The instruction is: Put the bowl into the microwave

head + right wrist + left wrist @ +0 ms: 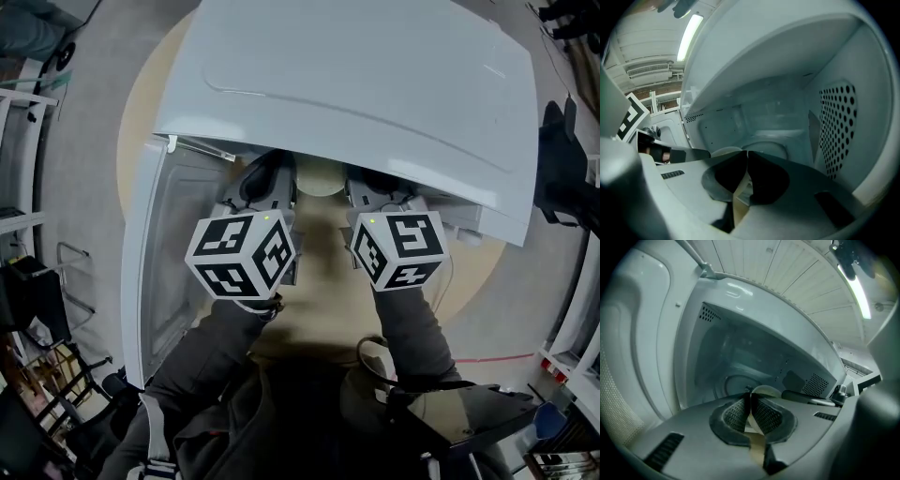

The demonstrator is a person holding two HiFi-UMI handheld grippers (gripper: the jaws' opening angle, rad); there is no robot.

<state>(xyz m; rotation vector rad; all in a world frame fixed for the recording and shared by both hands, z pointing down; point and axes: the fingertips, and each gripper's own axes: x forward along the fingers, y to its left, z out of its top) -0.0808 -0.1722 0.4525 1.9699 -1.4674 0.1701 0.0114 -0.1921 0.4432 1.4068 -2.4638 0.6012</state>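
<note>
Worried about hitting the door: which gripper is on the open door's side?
The left gripper: the open door stands right beside it. The right gripper, also shut on the bowl, sits by the perforated wall instead.

Smooth, faintly glossy microwave casing; matt, smooth bowl

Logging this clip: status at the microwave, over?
Left gripper, right gripper both shut on bowl rim. Bowl held at microwave mouth. Door open; nothing seen blocking.
</note>
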